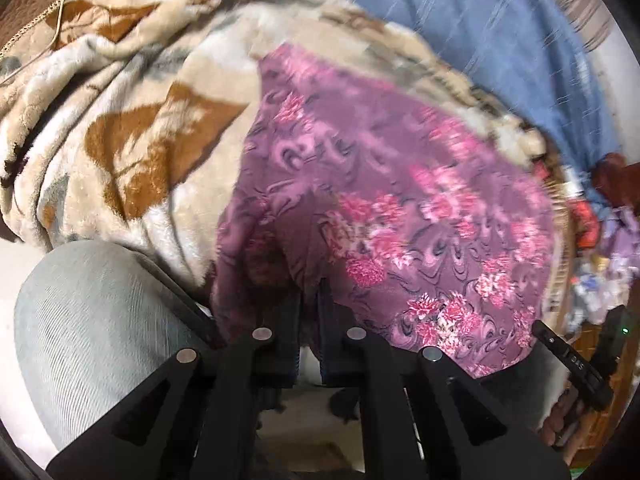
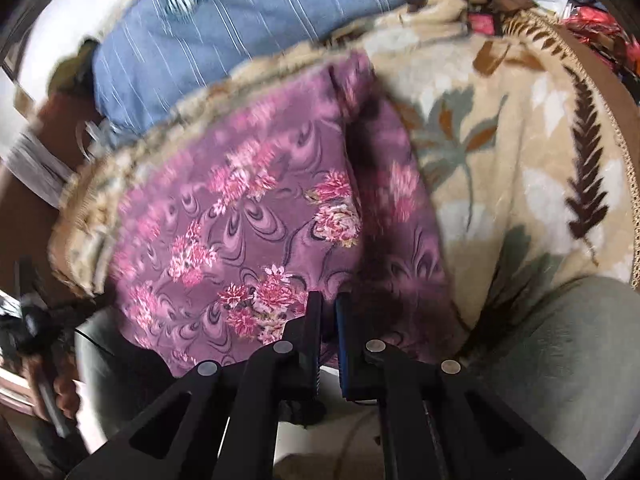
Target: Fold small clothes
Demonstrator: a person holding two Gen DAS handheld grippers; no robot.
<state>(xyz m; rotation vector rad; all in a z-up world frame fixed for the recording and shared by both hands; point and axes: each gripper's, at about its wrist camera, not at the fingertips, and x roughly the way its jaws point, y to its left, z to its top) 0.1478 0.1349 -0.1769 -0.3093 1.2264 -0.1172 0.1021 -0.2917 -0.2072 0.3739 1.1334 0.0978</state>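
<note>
A small purple garment with pink flowers (image 1: 384, 200) lies spread over a beige floral blanket (image 1: 132, 128). My left gripper (image 1: 309, 300) is shut on the garment's near edge, close to its left corner. In the right wrist view the same garment (image 2: 240, 216) shows, with a dark fold running down its right part. My right gripper (image 2: 328, 308) is shut on its near edge. The right gripper's body (image 1: 576, 364) shows at the lower right of the left wrist view. Both views are motion-blurred.
A blue striped cloth (image 1: 480, 32) lies beyond the blanket, also in the right wrist view (image 2: 224, 20). The person's grey-clad knee (image 1: 96, 320) is at the lower left, and at the lower right in the right wrist view (image 2: 560, 360). Mixed clutter (image 1: 600, 240) sits at the right.
</note>
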